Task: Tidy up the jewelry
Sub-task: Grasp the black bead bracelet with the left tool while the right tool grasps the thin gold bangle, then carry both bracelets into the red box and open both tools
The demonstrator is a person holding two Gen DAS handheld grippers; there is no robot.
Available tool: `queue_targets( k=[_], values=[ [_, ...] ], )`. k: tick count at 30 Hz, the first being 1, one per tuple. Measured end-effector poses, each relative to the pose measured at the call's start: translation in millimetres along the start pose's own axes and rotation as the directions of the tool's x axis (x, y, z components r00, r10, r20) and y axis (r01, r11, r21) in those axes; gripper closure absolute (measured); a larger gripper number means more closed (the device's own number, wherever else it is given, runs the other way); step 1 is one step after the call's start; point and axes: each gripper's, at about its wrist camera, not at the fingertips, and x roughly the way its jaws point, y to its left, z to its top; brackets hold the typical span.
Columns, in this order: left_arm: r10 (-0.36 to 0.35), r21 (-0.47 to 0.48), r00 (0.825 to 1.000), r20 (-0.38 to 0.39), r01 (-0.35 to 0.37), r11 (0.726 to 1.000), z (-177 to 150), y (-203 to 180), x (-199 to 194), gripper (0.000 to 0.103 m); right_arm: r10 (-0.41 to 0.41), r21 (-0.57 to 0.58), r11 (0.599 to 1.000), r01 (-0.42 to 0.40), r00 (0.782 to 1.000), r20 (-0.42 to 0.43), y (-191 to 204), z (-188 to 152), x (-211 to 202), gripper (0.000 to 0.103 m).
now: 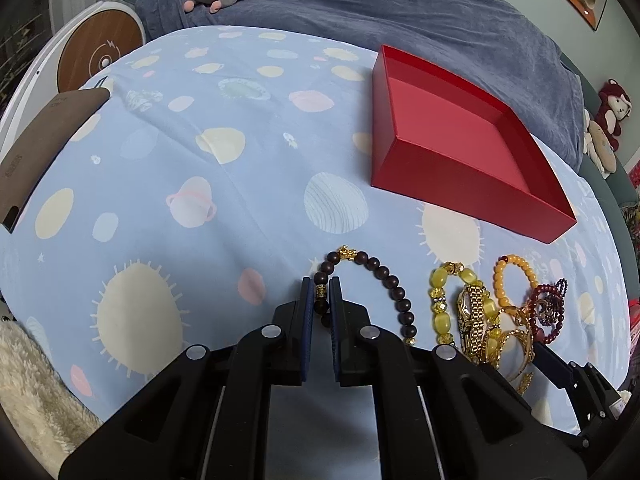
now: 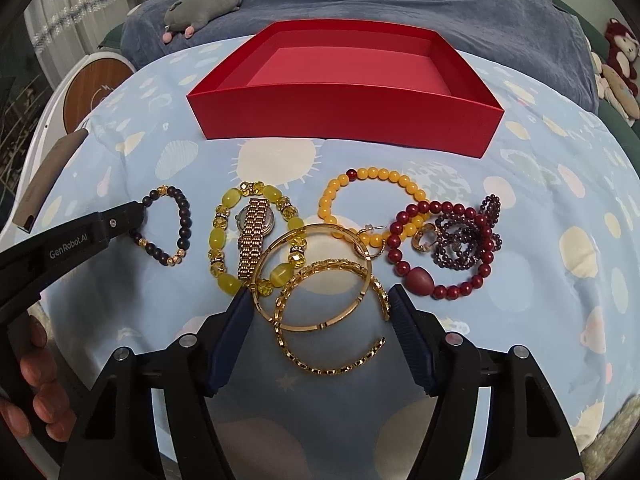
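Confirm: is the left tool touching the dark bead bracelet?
Touching. The left wrist view shows the left tool with its pads closed on beads of the dark bead bracelet, no gap on either side.

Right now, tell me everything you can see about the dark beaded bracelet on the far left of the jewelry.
The dark beaded bracelet is a loop of round, dark brown, wood-looking beads broken up by a few gold and amber spacers, with a gold charm at its far end. It lies flat on the blue planet-print sheet, apart from the yellow bracelet beside it and in front of the red box. The left claw is shut on its left side, beads pinched between the blue pads.
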Motion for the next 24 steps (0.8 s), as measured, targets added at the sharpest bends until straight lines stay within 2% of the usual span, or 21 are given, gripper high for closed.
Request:
queue_targets(
  k=[8, 11, 14, 24],
  values=[
    [-0.002, 0.017, 1.000, 0.005, 0.001, 1.000, -2.0, -2.8, -0.5, 0.095, -0.005, 0.002, 1.000, 0.005, 1.000, -0.005, 2.0, 7.4, 4.5, 0.037],
    [-0.003, 0.018, 1.000, 0.005, 0.003, 1.000, -2.1, -2.6, -0.5, 0.095, 0.001, -0.011, 1.000, -0.001, 1.000, -0.003, 2.0, 9.1, 5.2, 0.044],
    [-0.003, 0.017, 1.000, 0.003, 0.003, 1.000, -2.1, -2.3, -0.1, 0.095, 0.002, -0.015, 1.000, -0.002, 1.000, 0.000, 1.0, 8.6, 4.5, 0.044],
    [-0.025, 0.030, 1.000, 0.010, 0.024, 0.999, -3.1, -6.0, -6.0, 0.095, 0.038, 0.057, 0.998, -0.040, 0.999, 0.035, -18.0, 1.3, -17.8, 0.044]
  ],
)
